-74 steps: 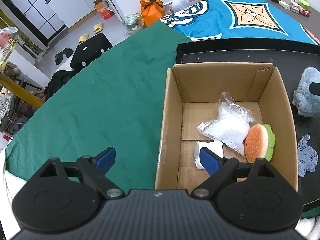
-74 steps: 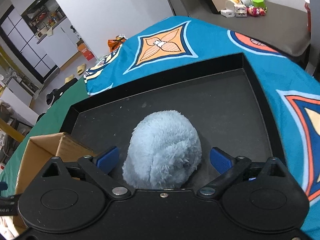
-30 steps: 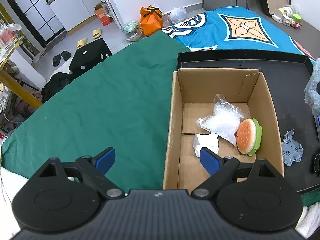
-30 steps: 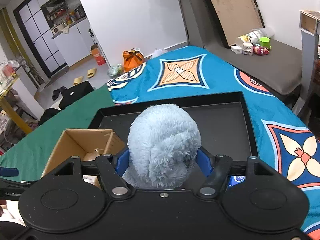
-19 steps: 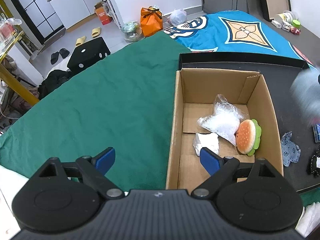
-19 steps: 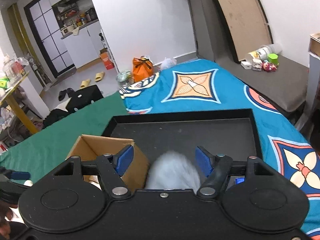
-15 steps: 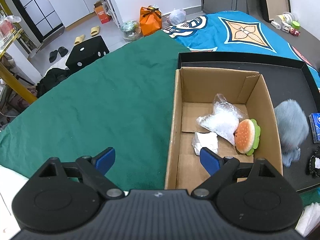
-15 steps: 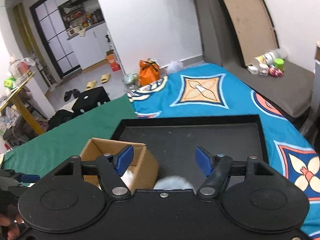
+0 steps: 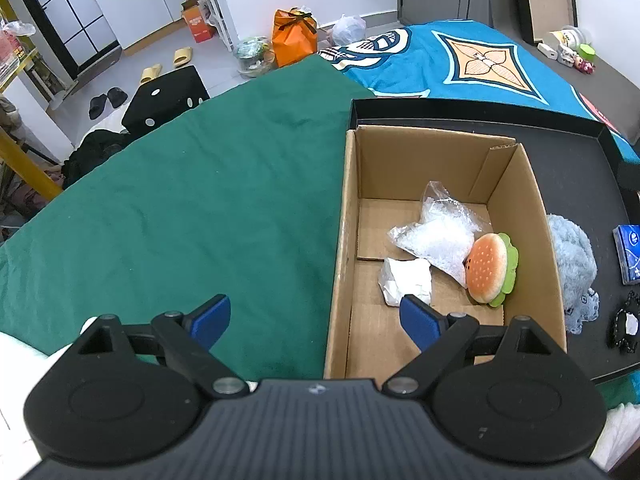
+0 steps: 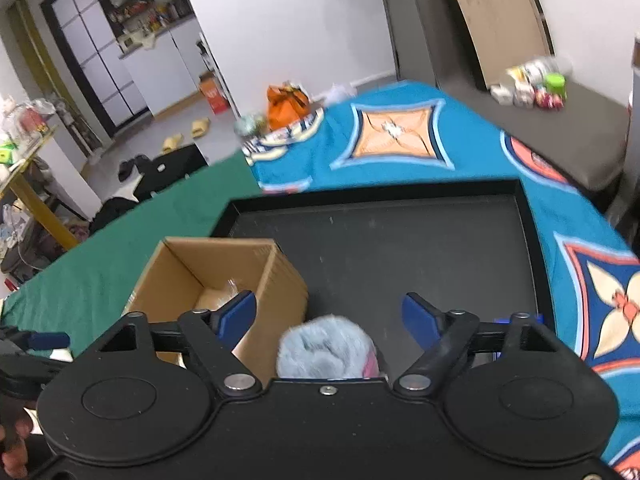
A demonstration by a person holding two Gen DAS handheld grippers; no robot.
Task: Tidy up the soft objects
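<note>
An open cardboard box (image 9: 548, 240) stands on the left part of a black tray (image 9: 576, 176). Inside lie a burger plush (image 9: 490, 274), a clear plastic bag (image 9: 436, 232) and a white crumpled wad (image 9: 406, 282). A fluffy light-blue plush (image 9: 572, 252) lies on the tray against the box's right wall; it also shows in the right wrist view (image 10: 326, 348), below and between the open fingers. My right gripper (image 10: 330, 316) is open and empty above it. My left gripper (image 9: 316, 318) is open and empty, straddling the box's near left wall.
A small blue-grey cloth piece (image 9: 582, 312), a blue packet (image 9: 630, 254) and a black object (image 9: 626, 326) lie on the tray right of the box. Green cloth (image 9: 180, 208) covers the table left of it, patterned blue cloth (image 10: 400, 136) behind.
My right gripper lifted the blue plush, then opened and let it fall. The plush now lies on the tray beside the box. The left gripper has barely moved.
</note>
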